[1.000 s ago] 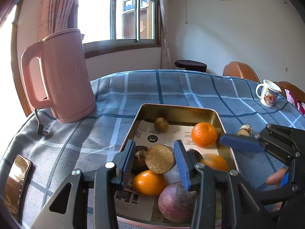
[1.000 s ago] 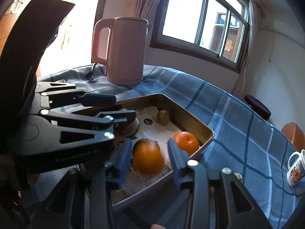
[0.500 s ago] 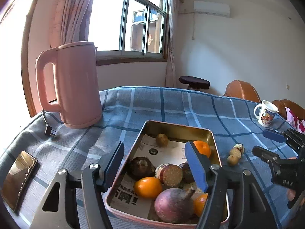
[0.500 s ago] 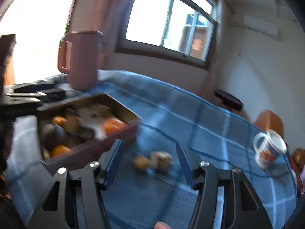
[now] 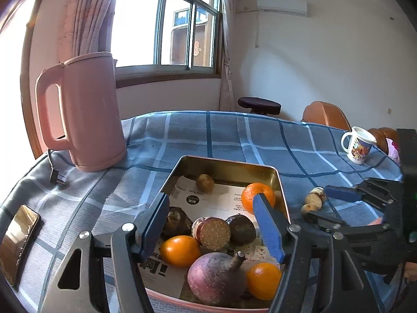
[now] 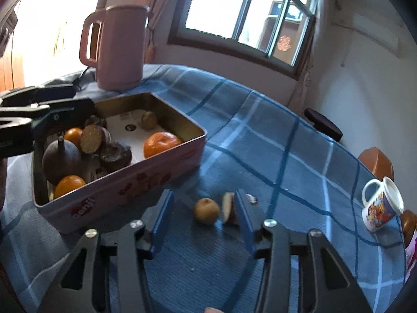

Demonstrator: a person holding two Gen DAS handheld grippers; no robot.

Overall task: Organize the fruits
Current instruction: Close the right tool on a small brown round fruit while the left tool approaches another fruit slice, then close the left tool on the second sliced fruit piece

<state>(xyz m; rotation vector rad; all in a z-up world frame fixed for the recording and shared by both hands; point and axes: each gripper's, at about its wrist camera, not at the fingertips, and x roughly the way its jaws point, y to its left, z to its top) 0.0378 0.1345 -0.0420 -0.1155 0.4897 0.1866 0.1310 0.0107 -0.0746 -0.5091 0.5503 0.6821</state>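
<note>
A: Small brown fruit (image 6: 207,210) sits on the tablecloth (image 6: 286,161) beside the tin (image 6: 125,190), between the right gripper (image 6: 203,224)'s closing jaws, untouched.
B: Looks light, firm and prone to rolling; pinch its middle. Left gripper (image 5: 211,224) gapes empty above the tin.

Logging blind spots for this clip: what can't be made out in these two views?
- Cut piece on the cloth: right wrist view, the right gripper's finger hides part of it as the jaws close with nothing gripped yet.
- Tin's near corners: left wrist view, behind the open left gripper.
- Mug print: too small.
</note>
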